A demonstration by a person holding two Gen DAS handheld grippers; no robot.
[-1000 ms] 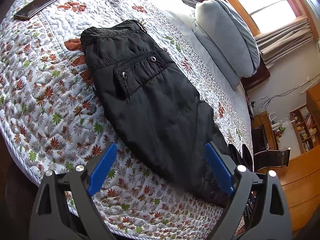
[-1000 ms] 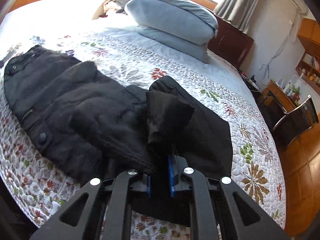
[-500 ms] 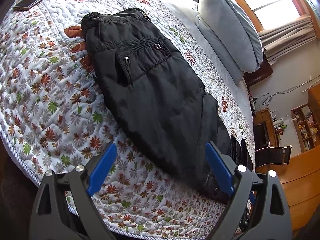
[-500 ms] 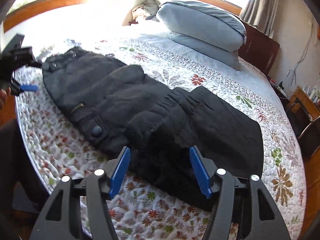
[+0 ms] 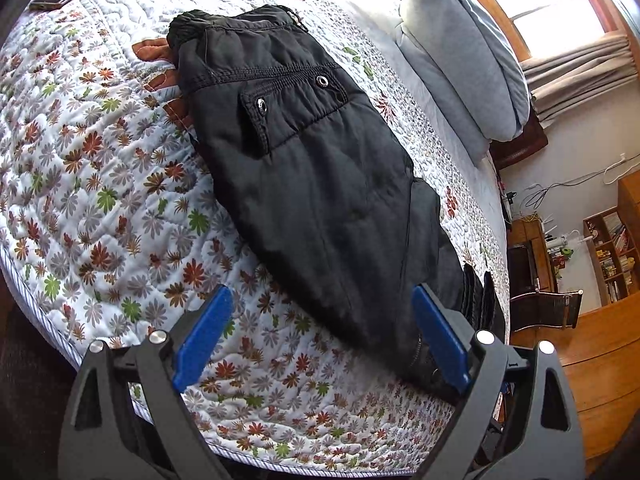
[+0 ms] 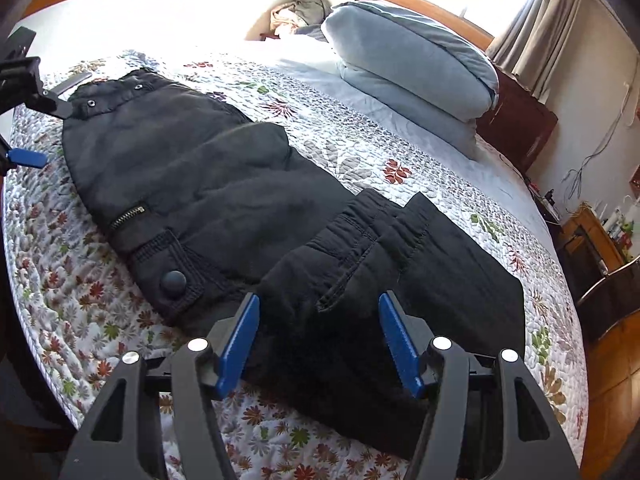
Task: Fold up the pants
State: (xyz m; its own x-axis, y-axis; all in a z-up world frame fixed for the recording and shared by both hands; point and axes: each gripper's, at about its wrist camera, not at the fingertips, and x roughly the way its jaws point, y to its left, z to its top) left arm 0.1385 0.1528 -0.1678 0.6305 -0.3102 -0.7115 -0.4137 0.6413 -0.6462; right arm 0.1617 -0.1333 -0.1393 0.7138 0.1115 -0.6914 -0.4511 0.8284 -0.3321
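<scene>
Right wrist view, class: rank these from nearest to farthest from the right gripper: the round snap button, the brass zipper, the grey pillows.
Measured from the right gripper, whose jaws are closing with nothing pinched:
1. Round snap button, on the pants' flap just ahead, to the left.
2. Brass zipper, farther up the pants, left.
3. Grey pillows, at the far end of the bed, right.

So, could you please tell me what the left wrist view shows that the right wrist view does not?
Only the left wrist view shows the left gripper from behind, open over the quilt beside the black pants, and a bookshelf. Only the right wrist view shows the right gripper, its jaws closing with nothing pinched, above the folded-back leg cuffs, plus a zipper. Both show the pants, the quilt and the grey pillows.
</scene>
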